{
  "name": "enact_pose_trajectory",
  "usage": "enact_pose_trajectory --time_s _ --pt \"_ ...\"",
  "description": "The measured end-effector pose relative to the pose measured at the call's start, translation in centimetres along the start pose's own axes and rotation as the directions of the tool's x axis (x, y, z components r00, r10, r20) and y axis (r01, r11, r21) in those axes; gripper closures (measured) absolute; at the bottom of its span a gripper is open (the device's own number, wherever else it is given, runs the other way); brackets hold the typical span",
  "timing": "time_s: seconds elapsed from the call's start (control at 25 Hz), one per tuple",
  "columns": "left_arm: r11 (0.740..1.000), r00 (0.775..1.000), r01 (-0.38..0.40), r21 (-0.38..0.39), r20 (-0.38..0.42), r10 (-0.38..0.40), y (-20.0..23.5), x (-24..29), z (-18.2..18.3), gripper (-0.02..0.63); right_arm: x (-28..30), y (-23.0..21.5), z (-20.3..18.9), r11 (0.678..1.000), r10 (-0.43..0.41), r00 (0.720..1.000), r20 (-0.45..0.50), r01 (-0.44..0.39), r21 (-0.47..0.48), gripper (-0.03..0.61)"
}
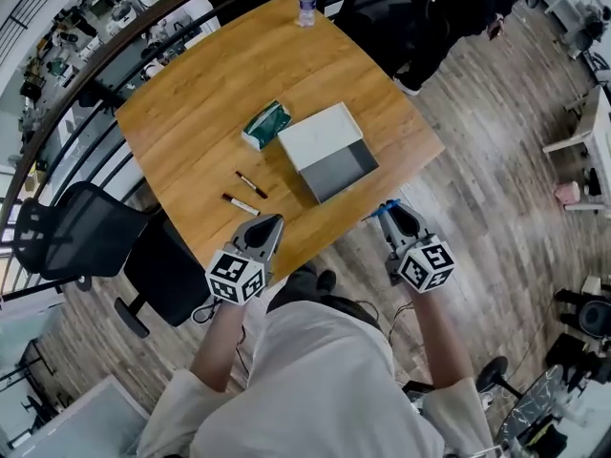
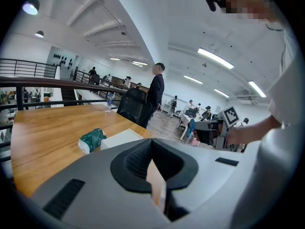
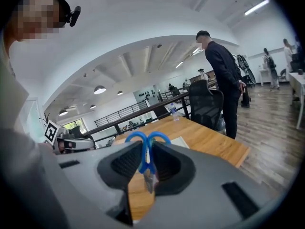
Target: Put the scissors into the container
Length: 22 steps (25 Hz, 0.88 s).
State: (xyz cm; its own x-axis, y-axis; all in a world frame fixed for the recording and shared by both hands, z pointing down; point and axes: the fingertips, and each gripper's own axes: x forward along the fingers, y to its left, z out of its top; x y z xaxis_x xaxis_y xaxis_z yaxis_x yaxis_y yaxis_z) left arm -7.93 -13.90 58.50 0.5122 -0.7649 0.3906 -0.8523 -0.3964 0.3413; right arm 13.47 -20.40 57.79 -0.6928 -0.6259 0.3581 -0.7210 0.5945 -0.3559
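Observation:
Blue-handled scissors (image 3: 147,152) are clamped in my right gripper (image 3: 148,171), handles sticking up past the jaws; in the head view the right gripper (image 1: 389,210) hangs just off the table's near edge, with a bit of the blue scissors (image 1: 386,205) showing at its tip. The container, an open grey box (image 1: 338,169) with its white lid (image 1: 319,135) beside it, sits on the wooden table (image 1: 200,103) just beyond that gripper. My left gripper (image 1: 274,224) hovers over the near table edge, shut with nothing between its jaws.
Two markers (image 1: 251,183) lie on the table left of the box, and a green packet (image 1: 266,125) rests by the lid. A water bottle (image 1: 305,6) stands at the far edge. Black chairs (image 1: 86,232) sit left of the table; a person (image 1: 449,12) stands beyond it.

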Motion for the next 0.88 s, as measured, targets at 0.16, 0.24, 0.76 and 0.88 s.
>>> enact_pose_trajectory --time_s 0.16,0.24,0.76,0.88 --pt "1.0 1.0 0.006 -0.014 -0.017 -0.006 3.0 0.4 -0.5 0.621 4.0 -0.5 -1.1 0.999 -0.034 0.999 -0.043 0.034 -0.008 0.499" --pt "1.0 1.0 0.011 -0.017 -0.024 -0.012 4.1 0.5 -0.8 0.621 5.7 -0.8 -1.8 0.999 -0.05 0.997 -0.064 0.05 -0.002 0.499" --pt "0.999 0.998 -0.019 -0.044 -0.06 0.016 6.8 1.8 -1.9 0.621 14.6 -3.3 -4.4 0.999 -0.052 0.983 -0.178 0.05 -0.015 0.499" --pt "0.997 0.997 -0.055 -0.056 -0.062 0.051 6.9 2.3 -1.8 0.621 16.2 -4.9 -5.1 0.997 -0.054 0.98 -0.192 0.064 0.046 0.499"
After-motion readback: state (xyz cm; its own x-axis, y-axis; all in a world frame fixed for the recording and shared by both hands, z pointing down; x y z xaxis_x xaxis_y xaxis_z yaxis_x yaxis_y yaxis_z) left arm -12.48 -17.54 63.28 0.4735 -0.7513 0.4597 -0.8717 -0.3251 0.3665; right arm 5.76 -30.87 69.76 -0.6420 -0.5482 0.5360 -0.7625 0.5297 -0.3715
